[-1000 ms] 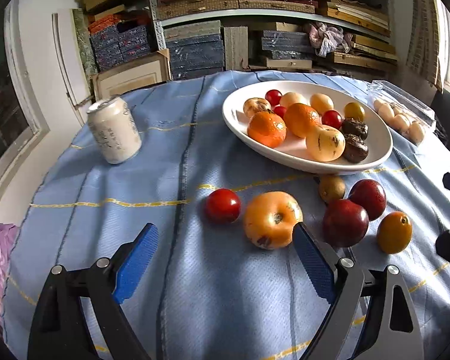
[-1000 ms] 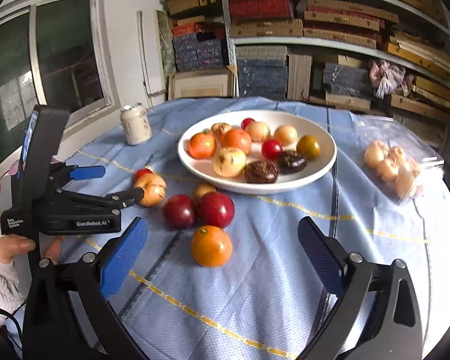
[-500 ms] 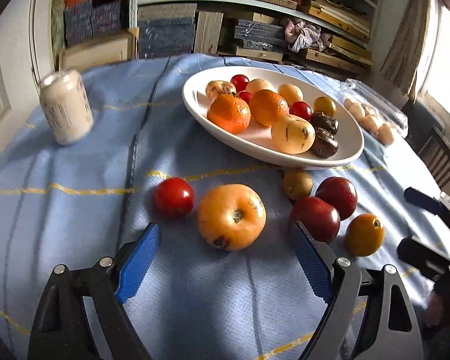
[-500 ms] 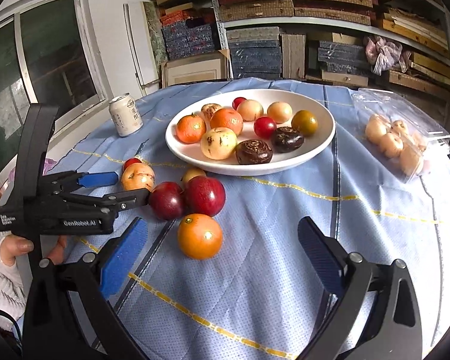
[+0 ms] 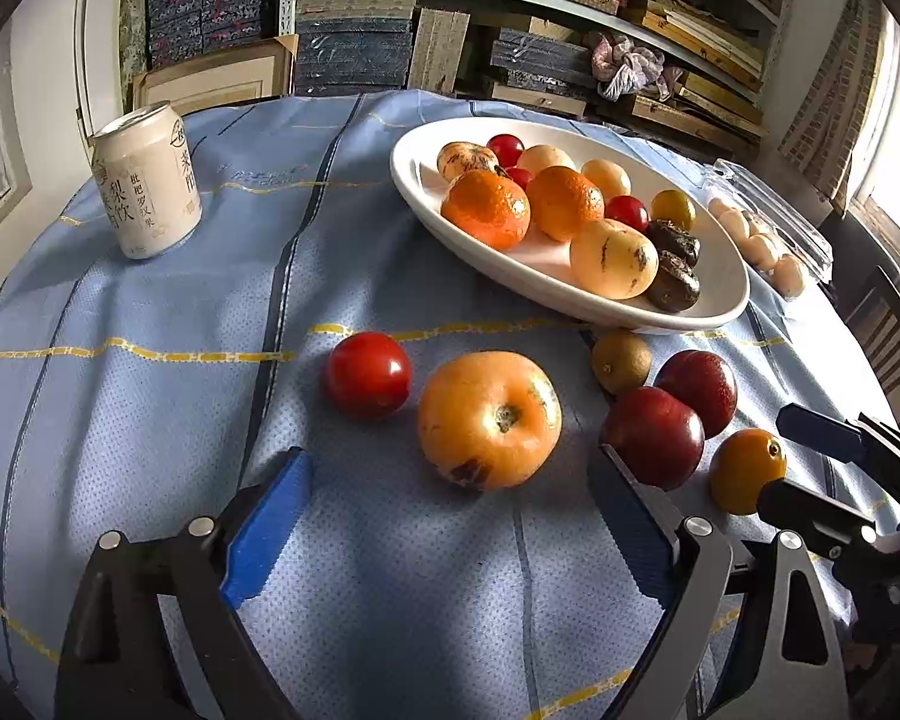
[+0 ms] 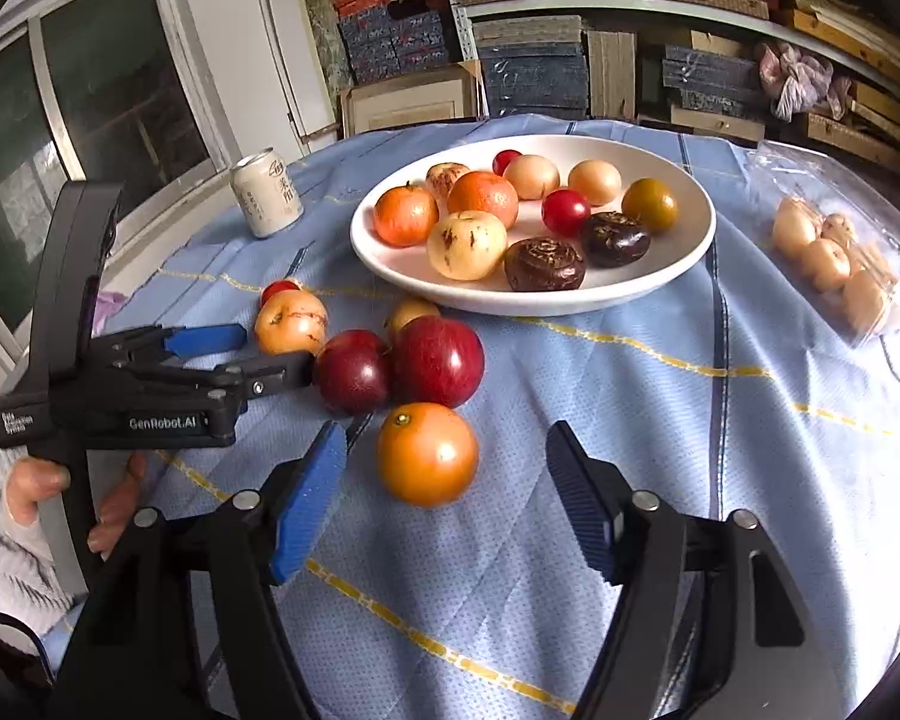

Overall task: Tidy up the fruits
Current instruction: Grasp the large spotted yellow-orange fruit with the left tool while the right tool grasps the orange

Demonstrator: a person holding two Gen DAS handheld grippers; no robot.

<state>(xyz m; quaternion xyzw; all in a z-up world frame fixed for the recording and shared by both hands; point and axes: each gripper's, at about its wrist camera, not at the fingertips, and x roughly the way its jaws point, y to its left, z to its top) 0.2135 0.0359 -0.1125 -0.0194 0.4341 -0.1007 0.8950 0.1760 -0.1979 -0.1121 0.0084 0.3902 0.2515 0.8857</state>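
A white plate (image 5: 426, 204) (image 6: 570, 300) holds several fruits. Loose on the blue cloth lie a red tomato (image 5: 366, 375), a big orange-yellow fruit (image 5: 489, 420) (image 6: 291, 321), a small brown fruit (image 5: 621, 360), two dark red fruits (image 5: 654, 438) (image 6: 438, 360) and a small orange (image 5: 747, 468) (image 6: 426, 453). My left gripper (image 5: 450, 480) (image 6: 273, 354) is opening; the orange-yellow fruit sits partly between its tips, untouched. My right gripper (image 6: 444, 438) (image 5: 801, 465) is closing with the small orange between its blue pads, and gaps still show on both sides.
A pale drink can (image 5: 147, 180) (image 6: 267, 192) stands at the far left of the table. A clear plastic pack of pale fruits (image 5: 762, 240) (image 6: 834, 258) lies right of the plate. Shelves of stacked boxes rise behind. A hand (image 6: 30, 492) holds the left gripper.
The right gripper's jaws have narrowed around the small orange and come closer to it. The left gripper has edged in on the orange-yellow fruit and turned a little.
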